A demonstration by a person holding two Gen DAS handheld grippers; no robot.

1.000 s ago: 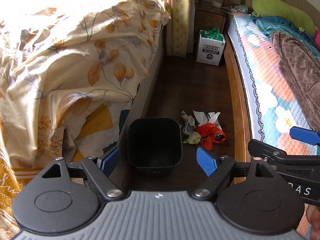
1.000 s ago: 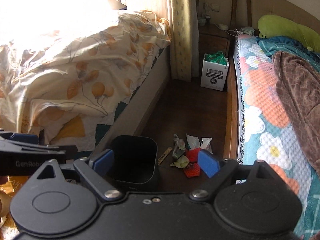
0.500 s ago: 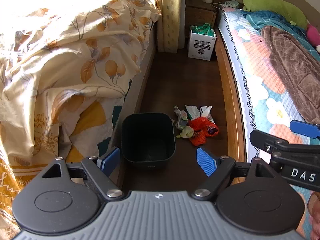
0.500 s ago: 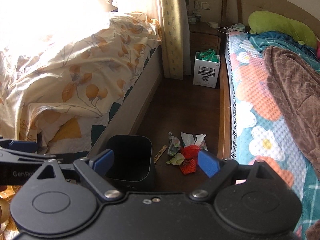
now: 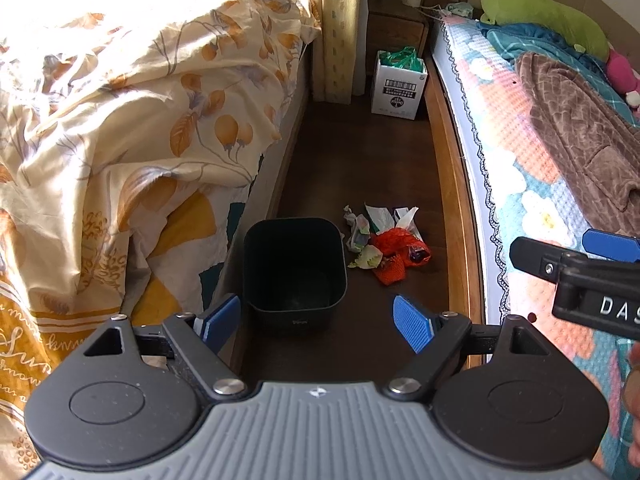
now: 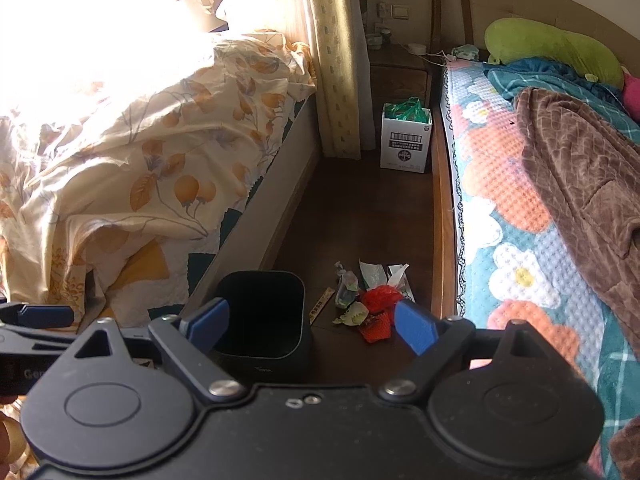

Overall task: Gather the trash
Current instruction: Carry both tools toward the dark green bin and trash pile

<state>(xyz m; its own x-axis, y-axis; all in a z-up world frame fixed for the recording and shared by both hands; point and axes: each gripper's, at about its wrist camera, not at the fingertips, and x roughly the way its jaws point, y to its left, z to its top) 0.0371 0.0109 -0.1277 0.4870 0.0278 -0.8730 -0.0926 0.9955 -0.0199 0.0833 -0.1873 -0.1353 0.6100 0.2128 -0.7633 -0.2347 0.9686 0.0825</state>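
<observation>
Lying untouched beside the black bin (image 5: 295,270), the crumpled wrappers (image 5: 384,246) still await collection — nothing looks binned yet. Left gripper (image 5: 318,322) and right gripper (image 6: 310,322) both gape wide — empty.

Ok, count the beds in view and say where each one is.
2. One bed with a leaf-print sheet runs along the left of the floor strip; the other bed, with a floral cover and brown blanket, runs along the right.

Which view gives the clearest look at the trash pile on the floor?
The left wrist view: the trash pile lies clear beside the black bin, fully visible above the claw fingers. In the right wrist view the pile sits lower and the blue right finger overlaps its edge.
</observation>
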